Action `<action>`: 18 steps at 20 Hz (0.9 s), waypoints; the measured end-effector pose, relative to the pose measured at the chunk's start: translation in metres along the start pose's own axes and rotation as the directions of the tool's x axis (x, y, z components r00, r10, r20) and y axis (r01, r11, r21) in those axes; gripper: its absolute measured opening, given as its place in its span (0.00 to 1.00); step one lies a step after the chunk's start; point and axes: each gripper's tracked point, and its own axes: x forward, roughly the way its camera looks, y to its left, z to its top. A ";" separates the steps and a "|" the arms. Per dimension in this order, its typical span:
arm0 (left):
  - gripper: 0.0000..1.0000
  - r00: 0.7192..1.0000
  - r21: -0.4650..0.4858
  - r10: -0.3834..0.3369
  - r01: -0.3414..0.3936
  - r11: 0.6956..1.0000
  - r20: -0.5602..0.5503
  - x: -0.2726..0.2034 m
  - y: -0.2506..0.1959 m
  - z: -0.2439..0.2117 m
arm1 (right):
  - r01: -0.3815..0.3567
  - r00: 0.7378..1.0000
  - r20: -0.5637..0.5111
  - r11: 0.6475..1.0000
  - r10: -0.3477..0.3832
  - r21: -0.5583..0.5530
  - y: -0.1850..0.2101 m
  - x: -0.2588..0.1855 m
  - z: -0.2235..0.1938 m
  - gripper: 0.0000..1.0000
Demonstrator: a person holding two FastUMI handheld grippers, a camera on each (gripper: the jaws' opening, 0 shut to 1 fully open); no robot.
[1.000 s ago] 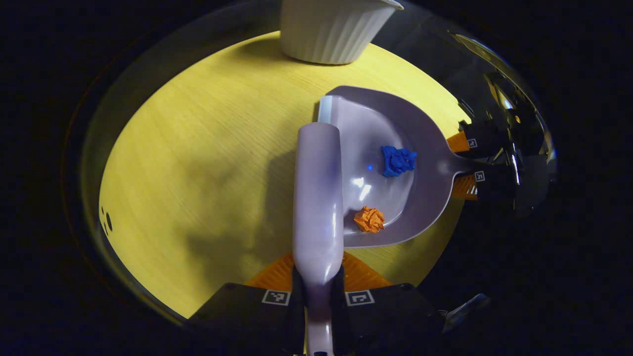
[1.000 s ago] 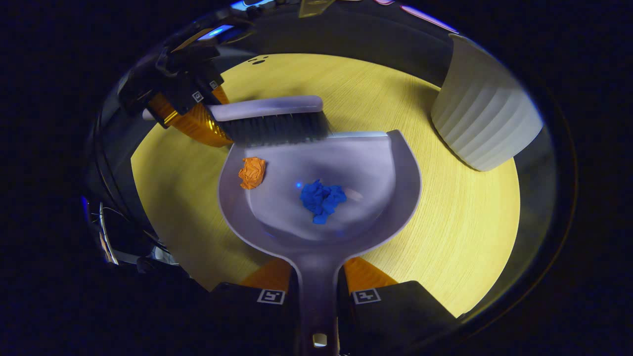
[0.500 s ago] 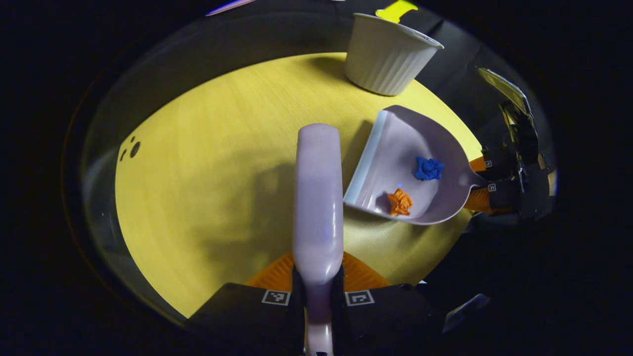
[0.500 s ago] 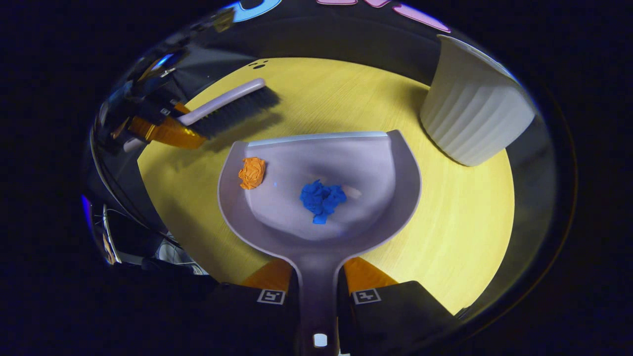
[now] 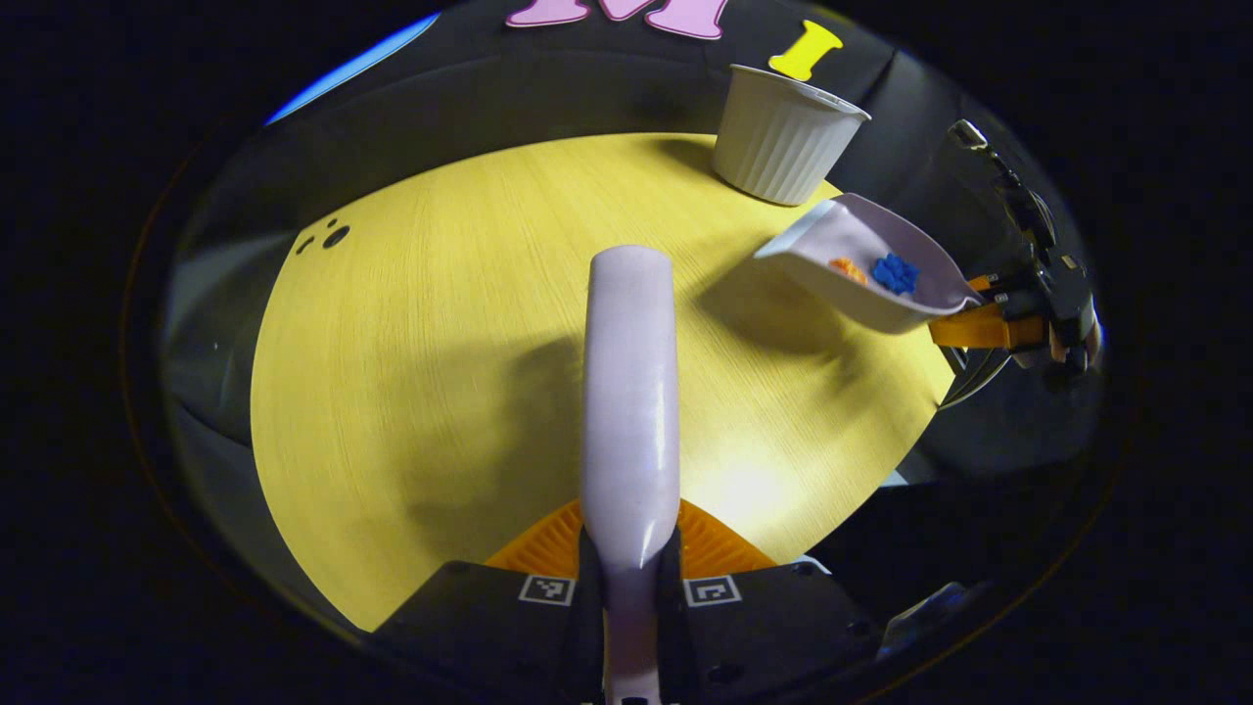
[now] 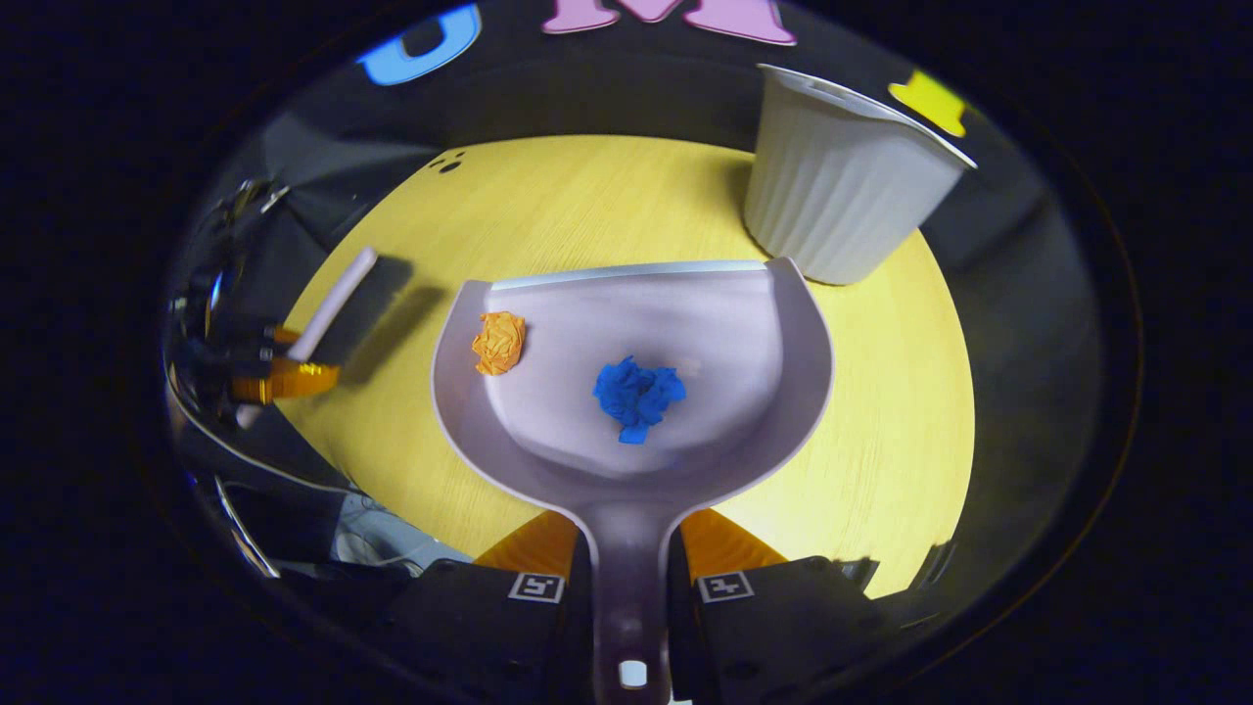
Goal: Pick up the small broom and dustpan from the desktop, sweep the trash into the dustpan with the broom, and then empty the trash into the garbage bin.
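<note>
Trash is in the dustpan [image 6: 636,392] now, so the sweeping part looks done. A blue paper ball [image 6: 637,395] sits in the middle of the pan and an orange paper ball [image 6: 499,342] sits near its left side. I see no scraps on the yellow worktop [image 5: 440,343]. The right tongs [image 6: 630,558] are closed on the dustpan's handle, one finger on each side. In the left gripper view the pan is up in the air, off the worktop, with its shadow under it, and it is just beside the white ribbed garbage bin [image 6: 842,186]. The pan sits fairly level, so the balls rest inside. The left tongs [image 5: 630,558] are closed on the handle of the small broom [image 5: 629,392], which points out over the worktop and is well apart from the pan. What is left, I think, is the last part: bring the pan over the bin's open top and tip it so both balls fall in. The blue ball may roll first, since it sits loose in the middle.
</note>
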 end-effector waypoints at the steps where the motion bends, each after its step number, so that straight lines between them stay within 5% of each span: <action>1: 0.26 1.000 -0.011 0.005 -0.005 1.000 0.000 -0.001 -0.002 -0.004 | 0.010 1.000 0.011 1.000 -0.010 0.026 -0.006 -0.007 0.002 0.38; 9: 0.26 0.998 -0.249 0.049 -0.039 0.968 0.033 -0.010 -0.016 -0.010 | 0.065 0.998 -0.019 0.983 -0.063 0.171 -0.079 -0.062 -0.017 0.34; 15: 0.26 0.997 -0.271 0.074 -0.064 0.960 0.026 -0.022 -0.020 -0.007 | 0.083 0.994 0.048 0.968 -0.096 0.236 -0.140 -0.118 0.011 0.34; 18: 0.26 0.998 -0.278 0.065 -0.057 0.959 0.018 -0.023 -0.022 -0.009 | 0.013 0.991 0.124 0.945 -0.056 0.327 -0.152 -0.144 0.051 0.35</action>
